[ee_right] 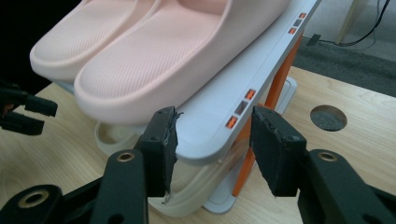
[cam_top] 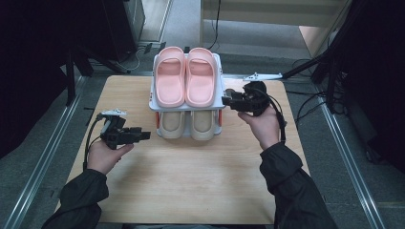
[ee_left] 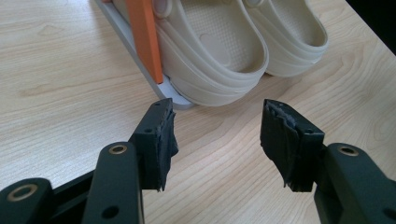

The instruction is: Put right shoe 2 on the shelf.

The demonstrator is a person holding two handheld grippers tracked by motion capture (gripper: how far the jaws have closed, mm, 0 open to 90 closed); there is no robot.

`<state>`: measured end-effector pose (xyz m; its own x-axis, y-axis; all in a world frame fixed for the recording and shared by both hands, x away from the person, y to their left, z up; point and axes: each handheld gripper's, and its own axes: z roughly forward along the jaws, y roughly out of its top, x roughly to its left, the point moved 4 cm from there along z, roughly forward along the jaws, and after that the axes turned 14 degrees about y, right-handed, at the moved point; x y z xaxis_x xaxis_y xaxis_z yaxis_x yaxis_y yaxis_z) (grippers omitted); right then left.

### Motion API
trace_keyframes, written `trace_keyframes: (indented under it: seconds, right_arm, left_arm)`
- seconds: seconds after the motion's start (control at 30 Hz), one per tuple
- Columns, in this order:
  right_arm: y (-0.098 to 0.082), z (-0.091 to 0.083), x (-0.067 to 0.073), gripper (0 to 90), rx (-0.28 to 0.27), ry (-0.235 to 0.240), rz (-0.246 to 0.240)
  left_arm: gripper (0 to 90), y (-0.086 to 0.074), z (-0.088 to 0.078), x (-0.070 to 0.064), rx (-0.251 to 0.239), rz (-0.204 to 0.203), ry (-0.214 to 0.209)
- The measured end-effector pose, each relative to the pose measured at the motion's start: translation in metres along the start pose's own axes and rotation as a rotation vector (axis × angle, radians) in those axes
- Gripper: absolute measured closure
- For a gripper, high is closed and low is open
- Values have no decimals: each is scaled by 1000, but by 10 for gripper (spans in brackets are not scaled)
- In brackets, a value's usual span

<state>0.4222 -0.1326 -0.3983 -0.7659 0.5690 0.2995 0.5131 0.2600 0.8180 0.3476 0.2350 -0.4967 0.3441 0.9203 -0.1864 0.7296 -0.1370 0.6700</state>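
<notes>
Right claw (cam_top: 228,99) is reaching with jaws spread wide at the right front corner of the shoe rack's upper shelf (ee_right: 224,126), holding nothing. Pink slippers (cam_top: 185,75) are sitting on that shelf, beige clogs (cam_top: 184,124) below. Left claw (cam_top: 144,135) is hovering wide open, empty, over the counter (cam_top: 191,181) near the left clog. Judgement: center the shelf edge between the pads before squeezing, avoiding the pink sole.

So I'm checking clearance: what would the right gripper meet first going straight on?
Probably the corner edge of the rack's upper shelf, between the right gripper's open jaws; depth is uncertain.
</notes>
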Motion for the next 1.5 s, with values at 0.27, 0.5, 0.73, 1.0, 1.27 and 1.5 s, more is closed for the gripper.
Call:
trace_keyframes:
  seconds: [0.27,0.5,0.73,1.0,1.27,1.5]
  right_arm:
    - [-27,-4,3,506,-5,23,-31]
    - [-52,-5,3,504,8,49,-18]
    - [-75,-5,5,476,15,68,-20]
    - [-94,-5,2,448,11,86,-18]
    - [-115,0,-6,452,47,80,-4]
    - [-122,10,-1,399,66,107,-10]
  left_arm:
    - [431,1,0,-5,-3,-5,-42]
    - [432,1,0,-12,-9,7,-49]
    - [431,2,0,-21,-16,34,-58]
    - [417,0,3,-29,-2,67,-60]
    - [404,-1,6,-33,5,74,-75]
    - [379,-2,11,-35,16,98,-71]
